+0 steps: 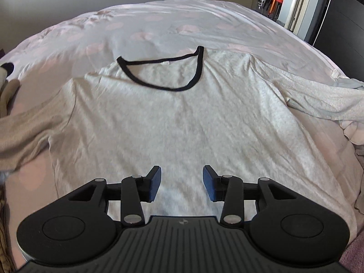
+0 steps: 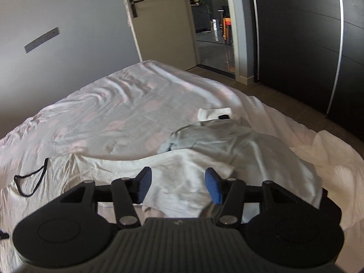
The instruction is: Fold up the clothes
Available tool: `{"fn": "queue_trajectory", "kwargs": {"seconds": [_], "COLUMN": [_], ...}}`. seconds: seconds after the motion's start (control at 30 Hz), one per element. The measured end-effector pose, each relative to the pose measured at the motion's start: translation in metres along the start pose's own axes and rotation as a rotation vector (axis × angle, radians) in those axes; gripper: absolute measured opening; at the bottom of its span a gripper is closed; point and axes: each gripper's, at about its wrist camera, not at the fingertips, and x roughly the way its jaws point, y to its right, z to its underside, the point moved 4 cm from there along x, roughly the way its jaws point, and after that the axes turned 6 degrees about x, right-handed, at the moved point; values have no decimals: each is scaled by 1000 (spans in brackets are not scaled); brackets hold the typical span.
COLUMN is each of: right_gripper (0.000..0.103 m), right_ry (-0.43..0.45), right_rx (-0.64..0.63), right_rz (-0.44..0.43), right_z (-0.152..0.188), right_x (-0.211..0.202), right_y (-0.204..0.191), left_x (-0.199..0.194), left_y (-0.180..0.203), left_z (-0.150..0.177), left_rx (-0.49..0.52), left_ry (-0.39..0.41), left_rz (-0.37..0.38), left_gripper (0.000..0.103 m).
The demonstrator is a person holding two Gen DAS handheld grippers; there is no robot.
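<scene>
Two sets of black tongs with blue pads hang over the bed, and both stand partly apart with nothing between the pads. The left tongs (image 1: 182,183) hover above the lower body of the pale grey long-sleeved shirt with a black-trimmed neckline (image 1: 182,113), which lies spread flat and face up on the white bedcover with faint pink spots (image 1: 159,27). The right tongs (image 2: 178,185) hover over that shirt's right sleeve, where the cloth is bunched instead of flat.

The likeliest trouble lies at that sleeve. It rests against a crumpled pale blue garment (image 2: 227,134), so a careless pinch there could catch both fabrics and drag the second piece into the fold. A pinch that goes too deep anywhere may also grab the soft bedcover beneath, pulling the shirt out of line. The left sleeve trails toward the bed's edge and looks rumpled; folding it unsmoothed would probably trap creases.
</scene>
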Motion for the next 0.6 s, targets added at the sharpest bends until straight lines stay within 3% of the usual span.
{"fn": "queue_trajectory", "kwargs": {"seconds": [0.17, 0.4, 0.43, 0.5, 0.53, 0.6], "right_gripper": [54, 53, 51, 37, 22, 16], "right_ry": [-60, -155, -166, -185, -187, -162], "right_rx": [187, 395, 410, 435, 435, 405], "right_rz": [-6, -55, -64, -77, -74, -61], "right_z": [-11, 3, 5, 7, 6, -2], "right_x": [7, 30, 34, 41, 42, 36], "right_y": [36, 58, 58, 56, 54, 48], "left_x": [-19, -40, -42, -45, -47, -50], "left_y": [-6, -14, -15, -17, -17, -18], "left_z": [25, 27, 27, 28, 29, 31], "left_rx": [-72, -99, -104, -115, -118, -120], "left_ry": [-8, 22, 25, 30, 33, 36], "left_rz": [14, -11, -13, -10, -6, -4], "left_gripper": [38, 41, 41, 41, 41, 42]}}
